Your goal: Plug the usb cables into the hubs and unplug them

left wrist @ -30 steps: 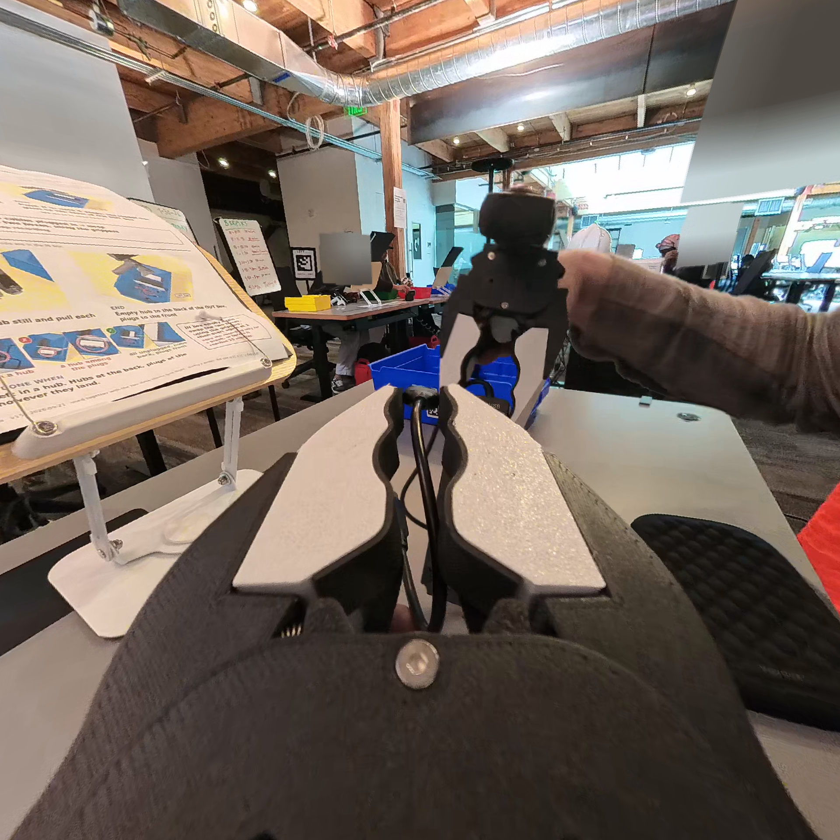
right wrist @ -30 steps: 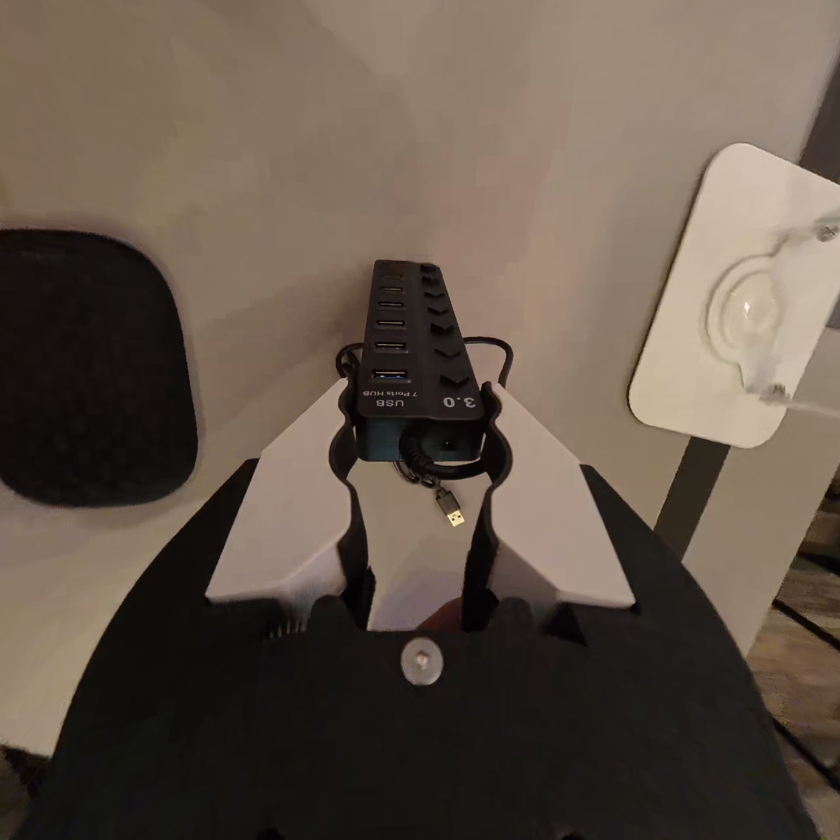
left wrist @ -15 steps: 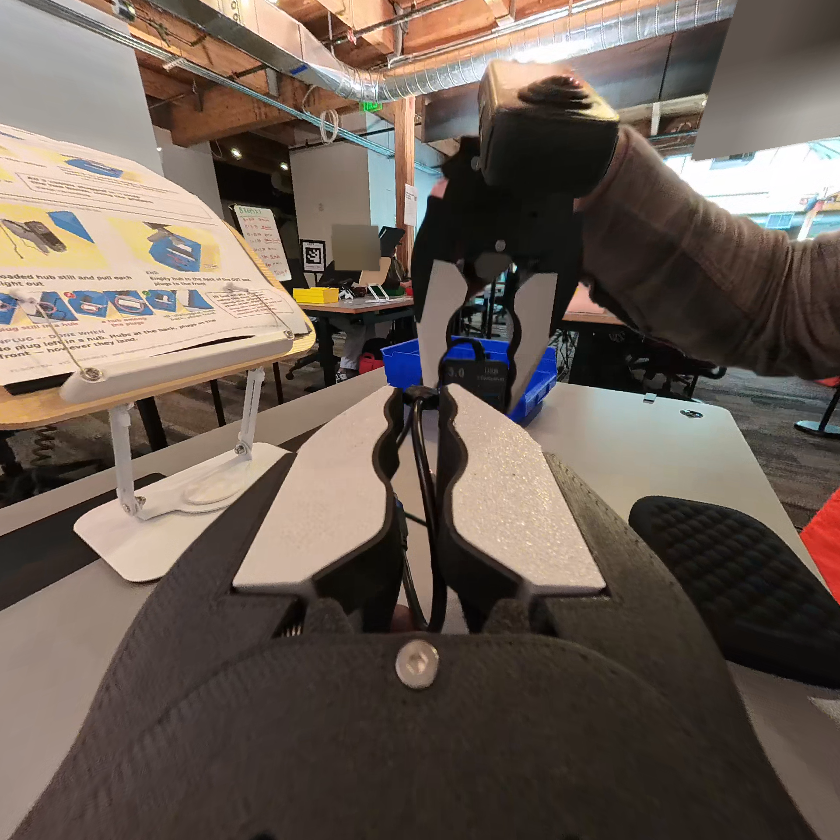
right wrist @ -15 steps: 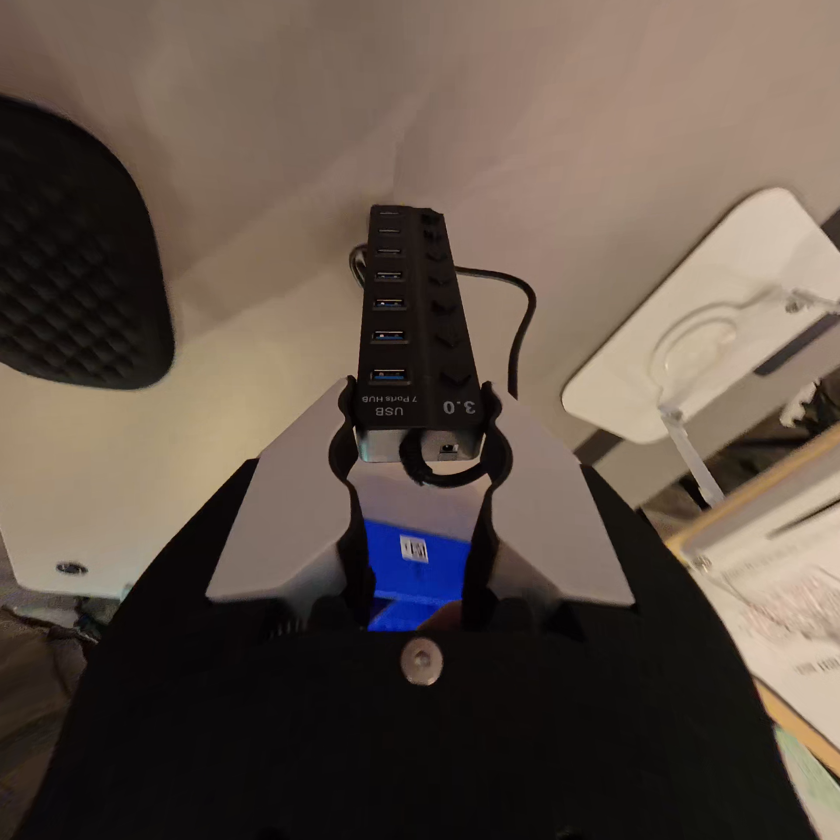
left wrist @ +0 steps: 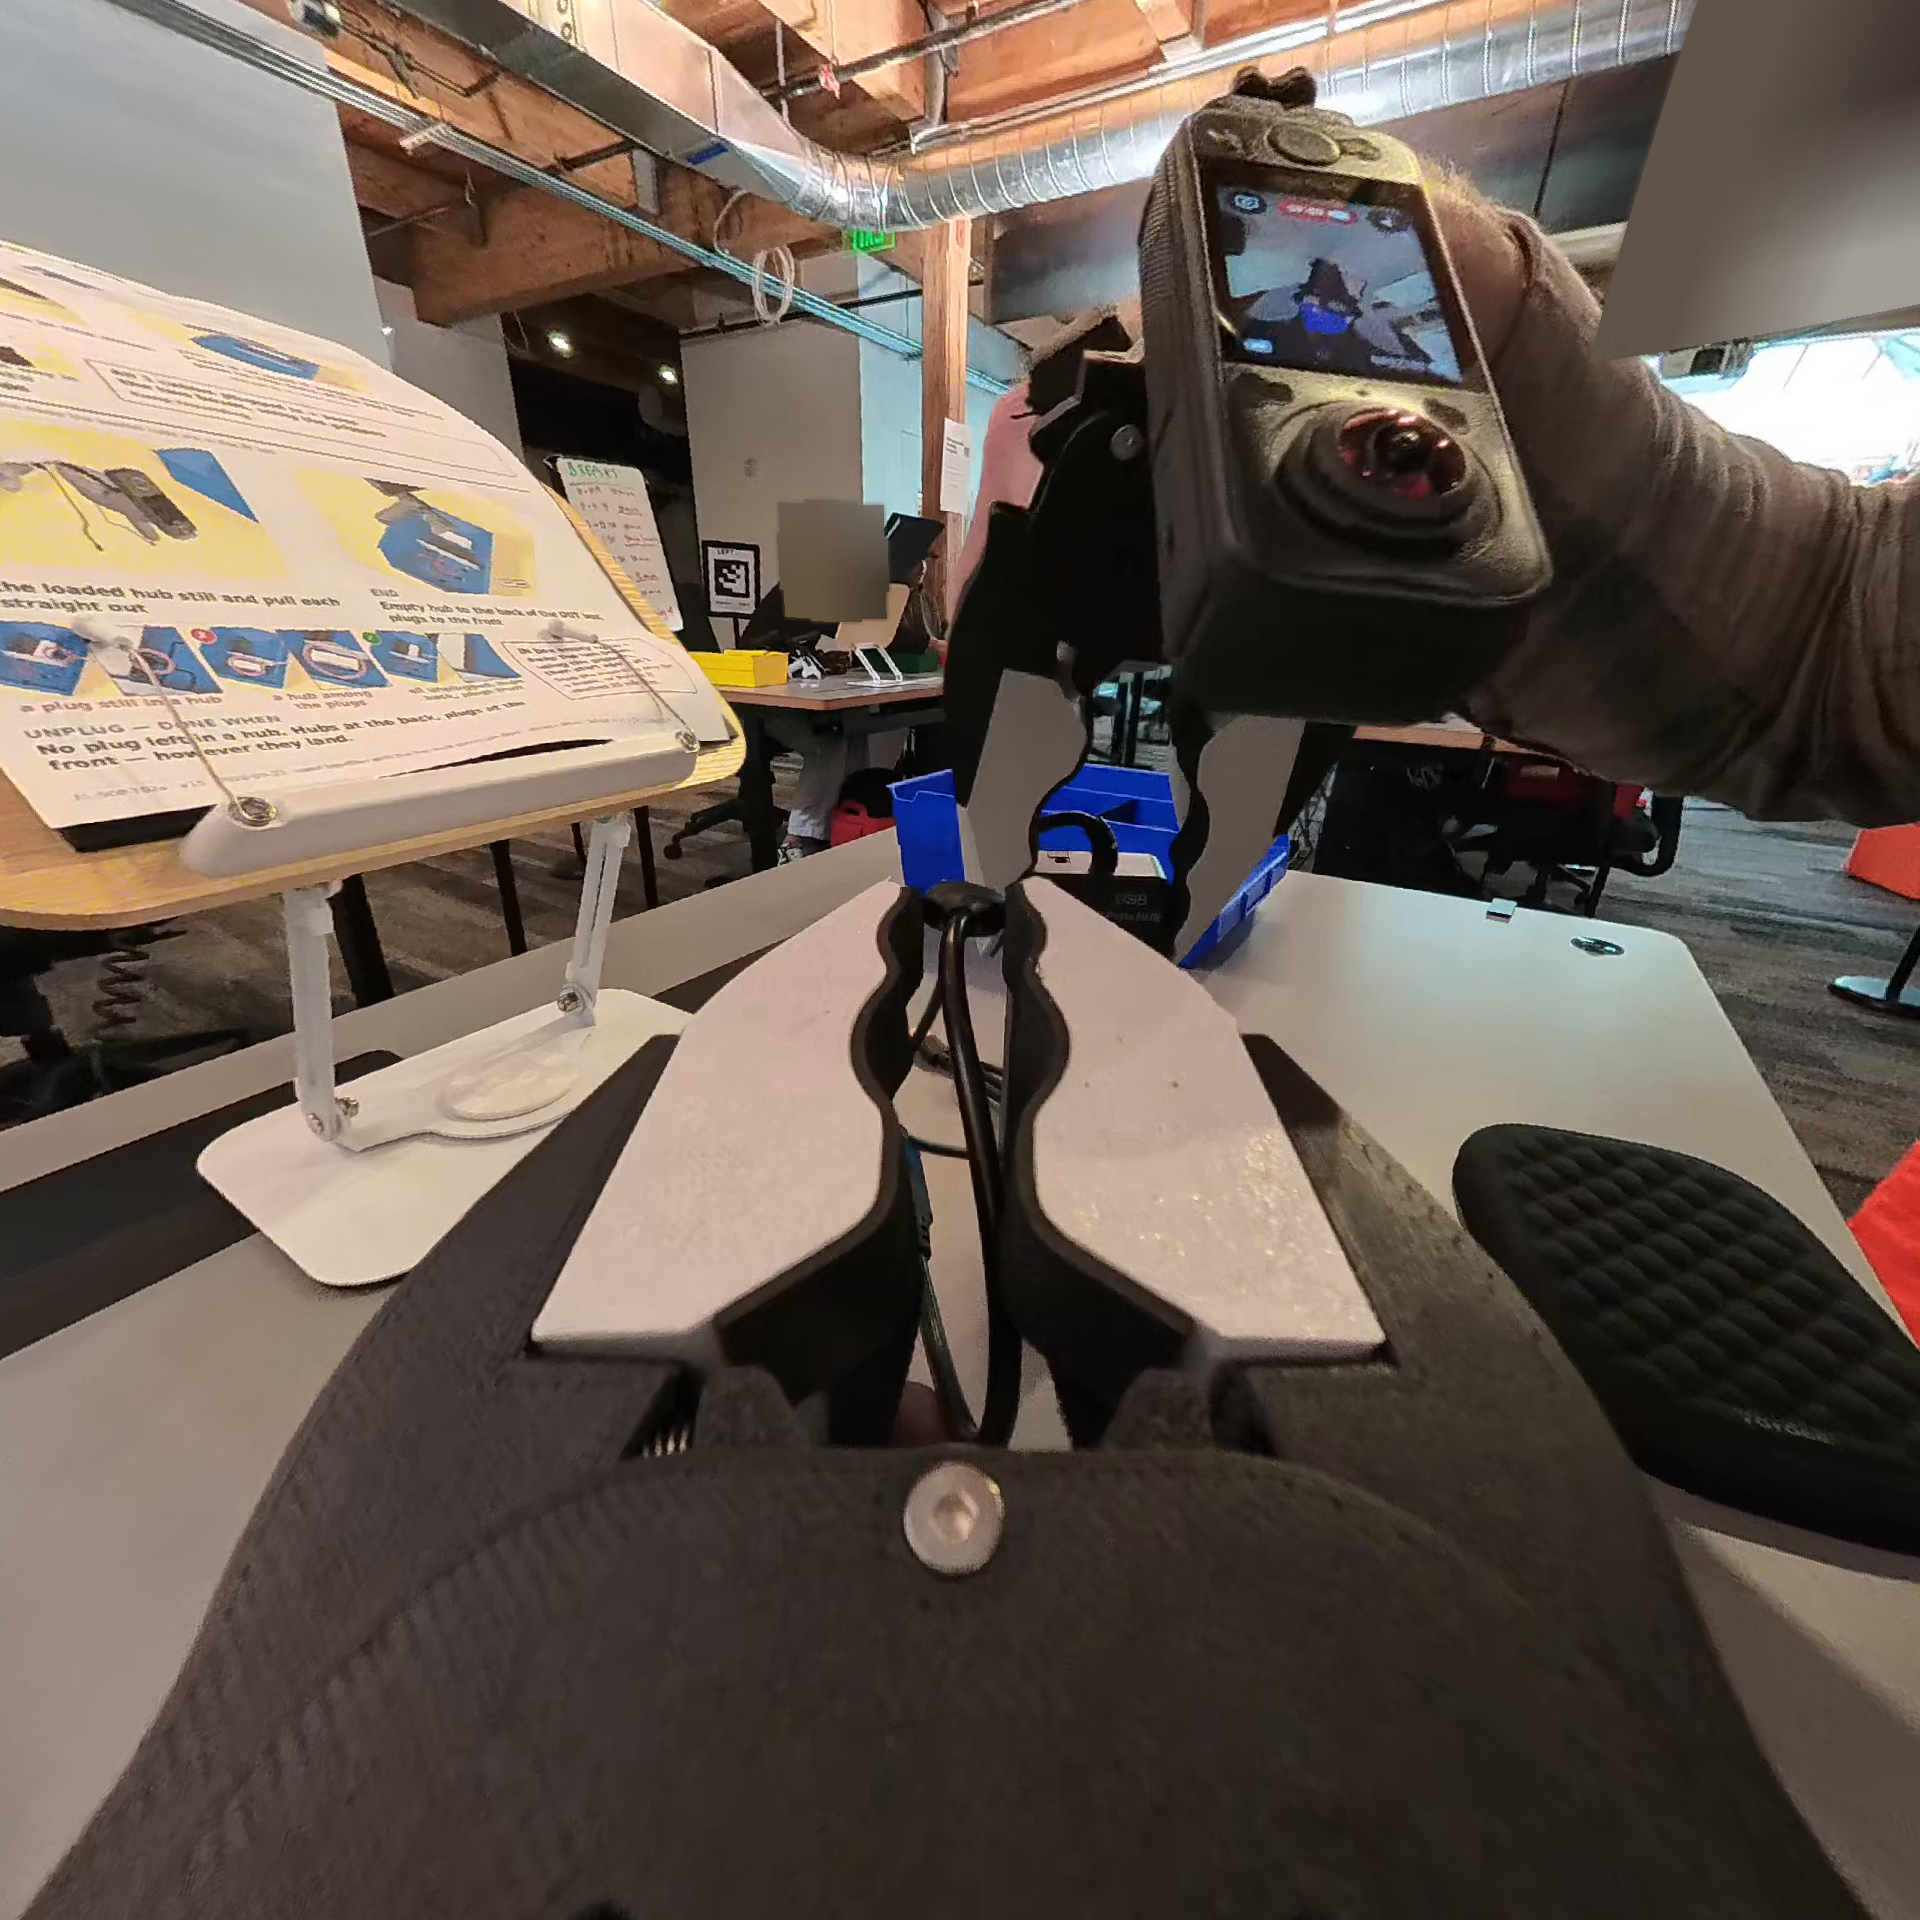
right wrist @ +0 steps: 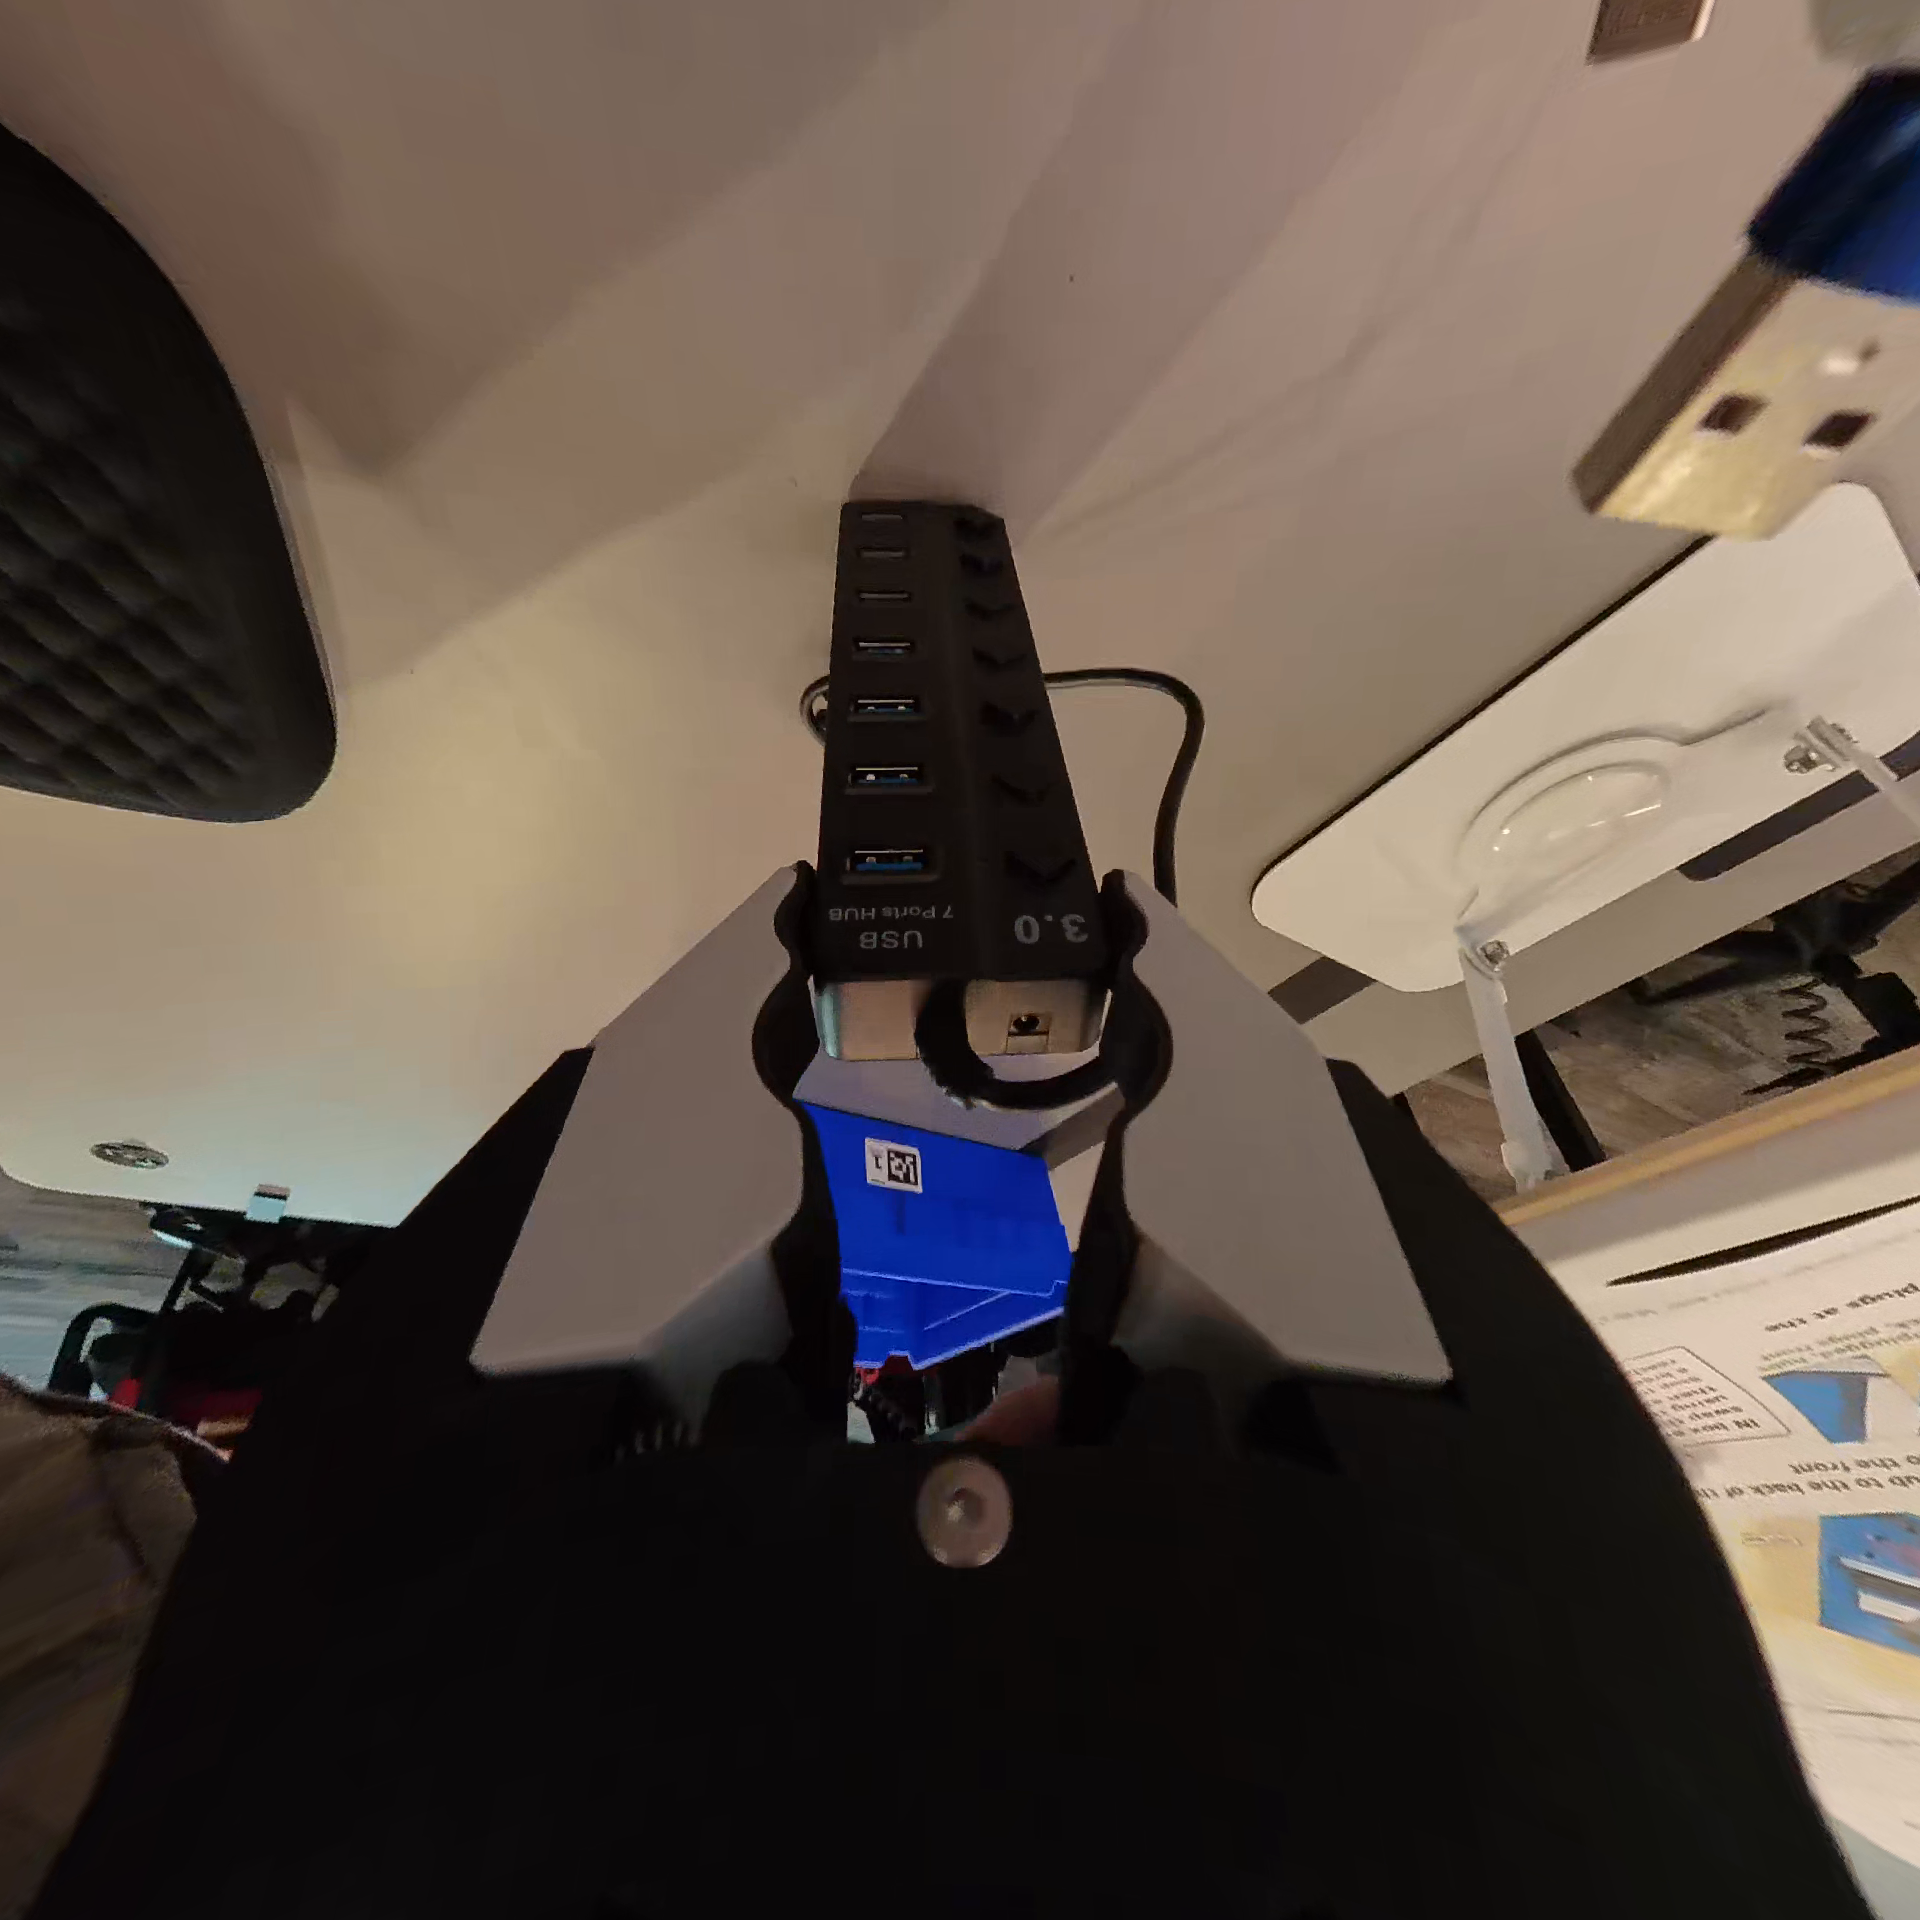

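Right wrist view: we see the right gripper [right wrist: 956, 935] clamped across the near end of the black USB hub [right wrist: 940, 748], its fingertips pressing the hub's two long sides. Every port along the hub's top face that we can make out stands empty. A USB plug [right wrist: 1756, 416] with a blue body hangs large and blurred at the upper right, well apart from the ports. The hub's own black lead [right wrist: 1169, 758] trails off its right side. Behind lie the grey table [right wrist: 623, 312] and a blue bin [right wrist: 935, 1236].

Left wrist view: the left gripper [left wrist: 961, 914] is pinched narrow on a black USB cable [left wrist: 971, 1122], which runs back between its fingers. We judge that the plugging stage is only starting, with insertion and all unplugging left.

Only the right view shows the ports and plug; only the left view shows the right gripper's [left wrist: 1101, 873] camera and the instruction sheet [left wrist: 312, 582] on its stand.
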Demonstrator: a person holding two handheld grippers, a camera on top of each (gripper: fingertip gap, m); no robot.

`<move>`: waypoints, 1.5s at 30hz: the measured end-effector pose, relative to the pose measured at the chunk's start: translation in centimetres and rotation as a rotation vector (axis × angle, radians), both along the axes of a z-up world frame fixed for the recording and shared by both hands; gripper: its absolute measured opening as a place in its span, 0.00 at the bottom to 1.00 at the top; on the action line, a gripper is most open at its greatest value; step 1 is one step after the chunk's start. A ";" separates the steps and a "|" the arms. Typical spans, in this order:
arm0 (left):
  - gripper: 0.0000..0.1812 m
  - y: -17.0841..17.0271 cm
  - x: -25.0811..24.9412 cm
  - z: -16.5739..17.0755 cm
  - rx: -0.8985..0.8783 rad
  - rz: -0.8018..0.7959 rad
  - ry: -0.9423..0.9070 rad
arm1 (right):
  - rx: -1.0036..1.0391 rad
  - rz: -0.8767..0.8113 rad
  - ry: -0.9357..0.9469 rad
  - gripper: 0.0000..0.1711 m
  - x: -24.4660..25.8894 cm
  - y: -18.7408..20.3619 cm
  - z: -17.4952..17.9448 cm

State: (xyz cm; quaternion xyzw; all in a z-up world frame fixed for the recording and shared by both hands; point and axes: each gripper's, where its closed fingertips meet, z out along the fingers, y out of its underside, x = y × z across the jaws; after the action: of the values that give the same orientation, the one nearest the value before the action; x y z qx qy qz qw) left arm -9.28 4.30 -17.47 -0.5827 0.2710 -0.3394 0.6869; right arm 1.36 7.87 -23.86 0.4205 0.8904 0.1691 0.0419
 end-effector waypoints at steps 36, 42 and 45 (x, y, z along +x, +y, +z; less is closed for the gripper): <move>0.08 0.1 -0.1 0.2 0.002 -0.013 -0.023 | -0.228 -0.140 0.457 0.35 -1.9 0.0 -1.3; 0.08 0.0 -0.1 0.2 0.004 -0.014 -0.023 | -0.212 -0.143 0.507 0.42 -2.0 0.5 -1.9; 0.08 0.1 0.0 0.2 0.002 -0.015 -0.023 | -0.173 -0.177 0.528 0.50 -2.0 1.4 -2.4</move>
State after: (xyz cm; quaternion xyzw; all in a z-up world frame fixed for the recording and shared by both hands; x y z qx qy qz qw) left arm -9.32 4.37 -17.31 -0.5761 0.2679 -0.3507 0.6880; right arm -0.64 9.24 -26.30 0.5209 0.8414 -0.0274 -0.1411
